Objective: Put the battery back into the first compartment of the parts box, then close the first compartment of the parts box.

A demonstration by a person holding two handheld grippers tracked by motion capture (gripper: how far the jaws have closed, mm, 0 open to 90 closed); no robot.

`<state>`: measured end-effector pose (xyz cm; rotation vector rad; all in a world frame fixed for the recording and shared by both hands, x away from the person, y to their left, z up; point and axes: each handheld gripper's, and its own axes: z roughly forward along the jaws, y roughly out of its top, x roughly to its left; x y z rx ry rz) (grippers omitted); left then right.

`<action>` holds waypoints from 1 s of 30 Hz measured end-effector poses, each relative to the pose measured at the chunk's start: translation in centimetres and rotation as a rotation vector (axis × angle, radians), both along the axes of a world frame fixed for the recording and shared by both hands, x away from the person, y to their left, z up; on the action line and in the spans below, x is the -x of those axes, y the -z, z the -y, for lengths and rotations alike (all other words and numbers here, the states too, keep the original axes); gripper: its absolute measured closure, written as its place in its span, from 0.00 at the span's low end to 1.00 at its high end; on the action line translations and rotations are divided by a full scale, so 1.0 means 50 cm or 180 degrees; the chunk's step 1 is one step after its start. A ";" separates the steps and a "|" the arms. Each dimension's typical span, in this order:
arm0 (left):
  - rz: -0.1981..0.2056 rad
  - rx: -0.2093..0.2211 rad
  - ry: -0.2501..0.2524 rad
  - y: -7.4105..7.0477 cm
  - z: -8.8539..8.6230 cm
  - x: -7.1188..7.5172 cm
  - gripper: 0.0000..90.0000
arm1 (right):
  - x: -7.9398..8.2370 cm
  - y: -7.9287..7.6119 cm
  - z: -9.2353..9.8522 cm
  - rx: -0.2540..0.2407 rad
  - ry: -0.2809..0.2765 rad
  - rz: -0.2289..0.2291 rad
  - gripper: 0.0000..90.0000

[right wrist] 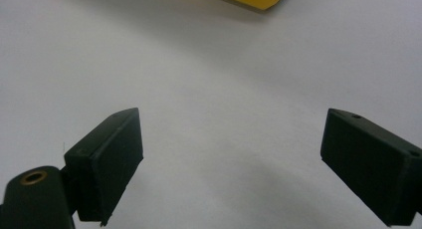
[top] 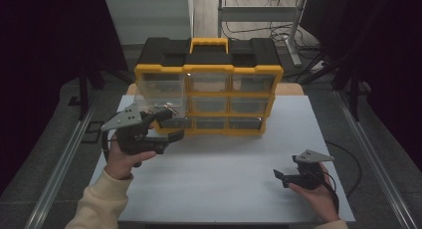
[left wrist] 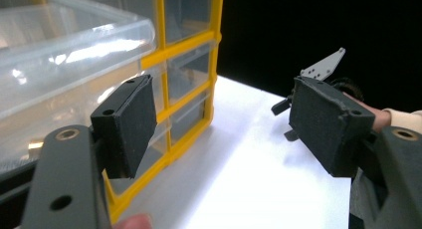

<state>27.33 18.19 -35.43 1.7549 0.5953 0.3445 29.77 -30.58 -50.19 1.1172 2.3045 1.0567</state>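
- The counter [top: 224, 189] is a pale slab with dark floor on both sides and bare surface in front of the person.
- A yellow-and-black organiser [top: 208, 84] stands upright at the far middle of the counter, its face a grid of clear drawers.
- The clear drawer [top: 160, 92] at the organiser's upper left is the thing being worked on: it is pulled well out of its slot towards the person, and looks empty or nearly so, though glare makes that hard to judge. In the left gripper view it shows as a clear bin [left wrist: 69, 45] just above and beside the near jaw.
- The left hand-held gripper [top: 164, 129] is low in front of the organiser's left column, just under the pulled-out drawer. Its jaws are spread, with nothing clamped between them.
- The right hand-held gripper [top: 286, 178] rests near the counter's front right, well apart from the organiser. Its jaws gape wide over bare counter and hold nothing.
- Judged step: the left hand-held gripper is lining up on the extended drawer, either to take its front lip or to press it home.
- The next move likely calls for raising the jaws to the drawer's front edge, closing squarely on the lip, then moving straight along the slot so the drawer doesn't jam or the organiser tip.
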 end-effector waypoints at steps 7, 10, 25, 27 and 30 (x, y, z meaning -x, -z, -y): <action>-0.0054 -0.0051 -0.0080 0.014 -0.006 -0.007 0.34 | -0.001 0.001 0.000 0.0001 -0.0005 0.0007 0.11; -0.0087 -0.0058 -0.0137 0.019 -0.010 -0.008 0.38 | -0.002 -0.001 -0.001 -0.0019 0.0001 0.0013 0.11; -0.0287 -0.0098 -0.0372 0.035 -0.036 -0.043 1.00 | 0.000 -0.001 -0.001 -0.0003 -0.0013 0.0007 0.11; -0.0271 -0.0096 -0.0441 0.036 -0.039 -0.045 1.00 | -0.001 0.000 -0.002 0.0003 -0.0016 -0.0001 0.11; -0.0252 -0.0084 -0.0541 0.037 -0.044 -0.050 1.00 | -0.001 0.000 -0.001 0.0001 -0.0012 0.0002 0.11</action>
